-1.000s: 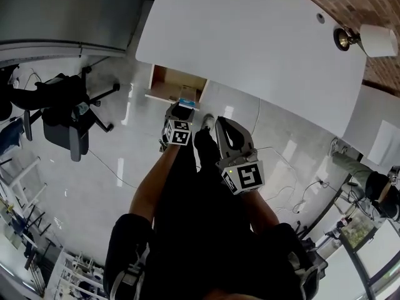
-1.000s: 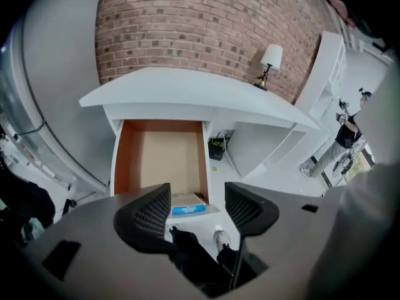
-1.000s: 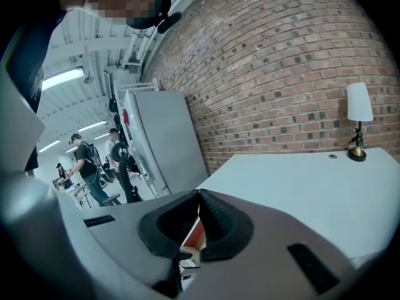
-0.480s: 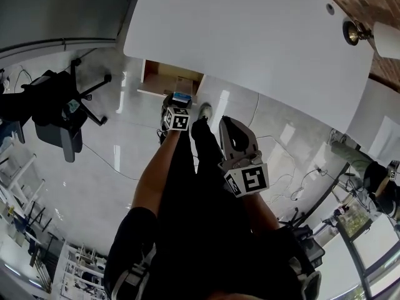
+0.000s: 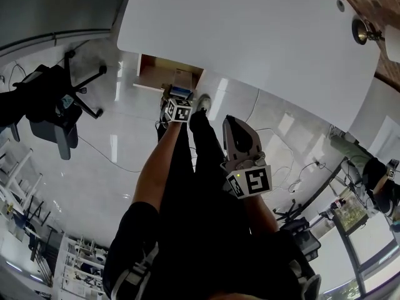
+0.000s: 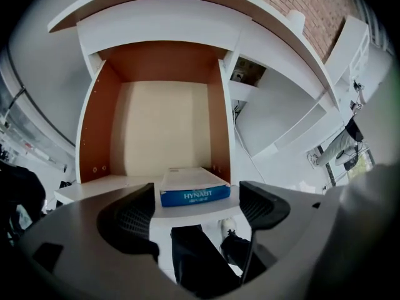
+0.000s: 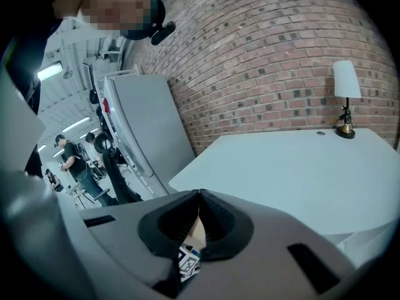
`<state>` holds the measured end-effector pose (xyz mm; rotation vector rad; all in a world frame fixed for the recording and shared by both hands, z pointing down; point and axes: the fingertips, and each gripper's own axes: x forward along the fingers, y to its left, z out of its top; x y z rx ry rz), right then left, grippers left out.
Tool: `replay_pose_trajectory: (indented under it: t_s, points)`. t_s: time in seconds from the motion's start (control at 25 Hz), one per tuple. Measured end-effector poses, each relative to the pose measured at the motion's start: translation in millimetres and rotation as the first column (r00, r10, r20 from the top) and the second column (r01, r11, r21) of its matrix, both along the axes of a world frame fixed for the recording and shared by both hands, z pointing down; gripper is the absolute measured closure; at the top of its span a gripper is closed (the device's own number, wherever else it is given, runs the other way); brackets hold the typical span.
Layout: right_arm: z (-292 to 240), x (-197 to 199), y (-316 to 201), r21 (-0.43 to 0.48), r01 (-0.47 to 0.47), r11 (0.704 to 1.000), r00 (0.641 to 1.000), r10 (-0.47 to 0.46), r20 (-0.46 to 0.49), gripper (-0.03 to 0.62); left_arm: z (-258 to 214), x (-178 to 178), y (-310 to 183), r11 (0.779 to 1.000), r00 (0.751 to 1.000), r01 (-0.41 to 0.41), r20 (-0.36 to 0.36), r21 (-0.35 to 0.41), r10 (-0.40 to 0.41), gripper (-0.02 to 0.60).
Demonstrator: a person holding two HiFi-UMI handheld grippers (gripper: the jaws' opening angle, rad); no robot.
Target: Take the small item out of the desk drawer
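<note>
Left gripper view: my left gripper (image 6: 197,200) is opening its jaws wide. The small blue and white box (image 6: 190,186) sits in the gap just ahead, not squeezed, at the front of the open brown wooden drawer (image 6: 162,124). My left arm (image 5: 159,167) reaches forward. My right gripper (image 7: 199,199) is closed, empty and held back.

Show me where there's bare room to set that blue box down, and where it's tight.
The white desk top is bare but for the lamp at its far right corner. The drawer floor behind the box is bare too. Tight: the drawer's front edge, where the box lies just ahead of the left gripper, its jaws opening.
</note>
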<state>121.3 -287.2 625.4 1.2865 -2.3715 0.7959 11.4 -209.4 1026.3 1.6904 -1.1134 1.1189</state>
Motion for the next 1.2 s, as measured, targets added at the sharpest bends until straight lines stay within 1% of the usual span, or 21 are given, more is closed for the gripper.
replay_pose_trajectory:
  t_s: [0.24, 0.4, 0.52, 0.64, 0.72, 0.76, 0.88, 0.96, 1.08, 1.2]
  points:
    - [8, 6, -2, -0.019, -0.022, 1.000, 1.000, 0.022, -0.001, 0.568, 10, 1, -7, 0.999, 0.998, -0.014, 0.060, -0.029, 0.015, 0.156]
    - [10, 12, -2, -0.028, -0.033, 0.999, 0.999, 0.033, -0.005, 0.568, 18, 3, -5, 0.999, 0.998, -0.002, 0.065, -0.049, 0.005, 0.156]
    - [12, 17, -3, -0.030, -0.040, 0.999, 0.999, 0.040, -0.007, 0.568, 20, 4, -7, 0.999, 0.997, 0.005, 0.073, -0.038, -0.003, 0.158]
    - [12, 21, -5, -0.029, -0.049, 0.998, 0.999, 0.049, -0.009, 0.568, 22, 3, -7, 0.999, 0.997, 0.002, 0.073, -0.033, 0.001, 0.158]
    - [12, 24, -5, -0.028, -0.054, 0.998, 0.998, 0.054, -0.011, 0.568, 22, 2, -6, 0.999, 0.997, 0.001, 0.073, -0.040, 0.002, 0.161]
    - [11, 25, -5, -0.027, -0.056, 0.998, 0.998, 0.056, -0.012, 0.568, 22, 2, -6, 0.999, 0.997, 0.001, 0.074, -0.045, 0.002, 0.176]
    - [8, 30, -6, -0.018, -0.064, 0.998, 0.998, 0.064, -0.013, 0.568, 19, 0, -6, 0.998, 0.998, 0.003, 0.067, -0.061, 0.001, 0.180]
    - [3, 35, -5, -0.009, -0.071, 0.997, 0.997, 0.071, -0.013, 0.568, 15, -1, -7, 0.998, 0.998, 0.023, 0.059, -0.061, -0.019, 0.181]
    - [-3, 43, -3, 0.006, -0.081, 0.997, 0.997, 0.081, -0.014, 0.568, 5, -4, -6, 0.998, 0.998, 0.056, 0.041, -0.042, -0.054, 0.183]
    - [-10, 49, 1, 0.023, -0.090, 0.996, 0.996, 0.090, -0.014, 0.568, -10, -8, -1, 0.997, 0.997, 0.075, 0.038, -0.022, -0.074, 0.184]
